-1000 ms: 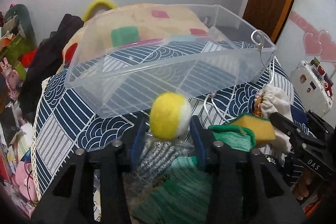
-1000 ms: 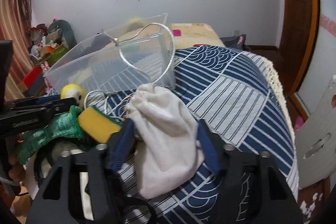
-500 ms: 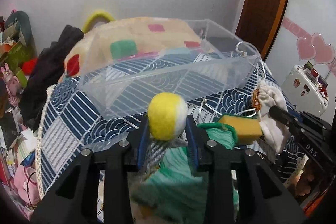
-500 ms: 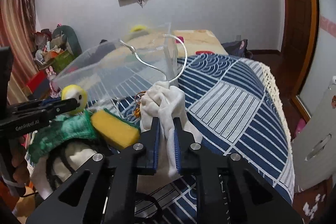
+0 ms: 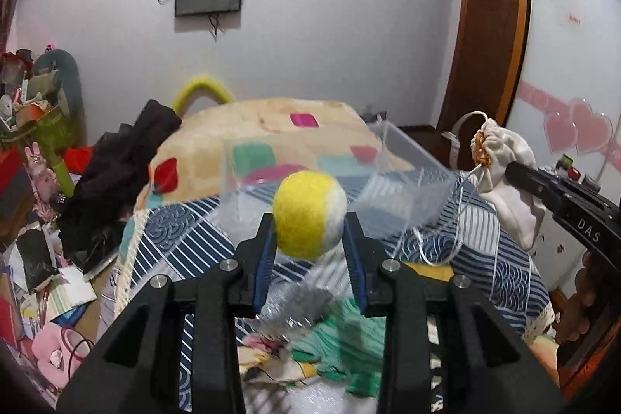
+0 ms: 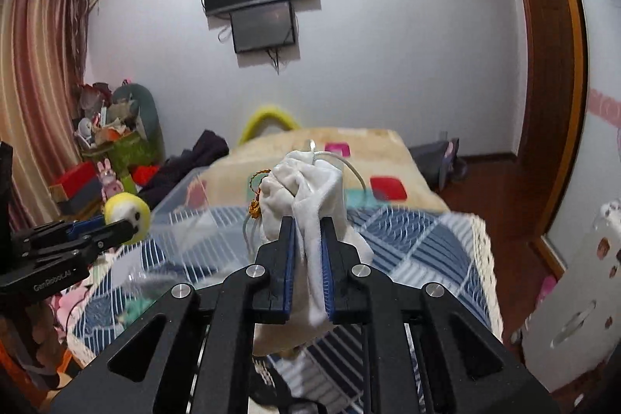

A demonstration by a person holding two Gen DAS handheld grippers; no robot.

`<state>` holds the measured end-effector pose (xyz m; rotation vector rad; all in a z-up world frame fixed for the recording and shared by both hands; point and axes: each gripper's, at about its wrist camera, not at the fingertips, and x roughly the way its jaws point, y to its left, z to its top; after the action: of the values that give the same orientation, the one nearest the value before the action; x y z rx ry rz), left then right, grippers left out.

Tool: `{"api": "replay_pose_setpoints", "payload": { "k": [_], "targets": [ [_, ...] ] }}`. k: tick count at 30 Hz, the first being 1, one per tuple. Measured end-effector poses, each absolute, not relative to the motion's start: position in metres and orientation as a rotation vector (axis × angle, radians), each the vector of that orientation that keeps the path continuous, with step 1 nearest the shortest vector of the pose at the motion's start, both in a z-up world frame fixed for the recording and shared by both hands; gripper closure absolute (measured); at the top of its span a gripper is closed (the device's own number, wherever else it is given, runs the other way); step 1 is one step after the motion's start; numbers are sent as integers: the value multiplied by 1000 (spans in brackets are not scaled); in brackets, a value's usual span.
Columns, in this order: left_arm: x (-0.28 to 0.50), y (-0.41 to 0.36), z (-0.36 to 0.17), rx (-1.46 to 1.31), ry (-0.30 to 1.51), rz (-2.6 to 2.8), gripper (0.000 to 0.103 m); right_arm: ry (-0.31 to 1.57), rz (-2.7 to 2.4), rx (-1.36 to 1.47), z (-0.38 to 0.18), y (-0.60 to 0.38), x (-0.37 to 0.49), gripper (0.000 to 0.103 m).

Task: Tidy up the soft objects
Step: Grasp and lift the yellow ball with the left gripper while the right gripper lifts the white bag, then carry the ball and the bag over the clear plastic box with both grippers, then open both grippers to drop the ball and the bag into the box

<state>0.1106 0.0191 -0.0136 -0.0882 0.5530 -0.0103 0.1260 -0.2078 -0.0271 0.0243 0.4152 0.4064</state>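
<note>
Clear plastic, that's the big thing to watch: the transparent bin [image 5: 403, 177] sits on the blue patterned bedspread [image 5: 500, 258], and a second ago it filled the left camera's view from close up, whereas now it lies lower and further off, blurred by motion, because both tools have risen. That lift is the story. The white drawstring pouch [image 6: 306, 196] was lying on the bed a second ago with the right gripper [image 6: 306, 247] spread wide around it; half a second ago the jaws had pinched in, and now they are clamped hard on the cloth, the pouch hanging bunched up in the air above the bedspread, its silver cord [image 5: 462, 220] trailing down toward the covers. From the left camera you can see that same pouch [image 5: 504, 173] held up at the right edge, clear of the pile. Over on the other side, the left gripper [image 5: 308, 231] is squeezed onto the yellow and white felt ball [image 5: 308, 216], which has come up with it off the heap of green knit [image 5: 349, 336] and now floats in front of the bin's near wall. The yellow sponge [image 5: 431, 268] is barely peeking out below. So both soft items are secured and airborne, neither yet in the bin; my read is that the carry across to the bin comes next, with that dangling cord the one thing likely to snag on the rim.
</note>
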Motion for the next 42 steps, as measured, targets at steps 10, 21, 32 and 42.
{"api": "replay_pose_setpoints", "payload": {
  "k": [10, 21, 32, 42],
  "targets": [
    [137, 41, -9, -130, 544, -2, 69, 305, 436, 0, 7, -184, 139, 92],
    [183, 56, -19, -148, 655, -12, 69, 382, 458, -27, -7, -149, 185, 92],
    [222, 49, -44, -97, 786, -50, 69, 585, 473, -109, -45, -134, 222, 92],
    [223, 47, -53, -106, 850, -65, 65, 693, 492, -195, -56, -135, 230, 86]
  ]
}}
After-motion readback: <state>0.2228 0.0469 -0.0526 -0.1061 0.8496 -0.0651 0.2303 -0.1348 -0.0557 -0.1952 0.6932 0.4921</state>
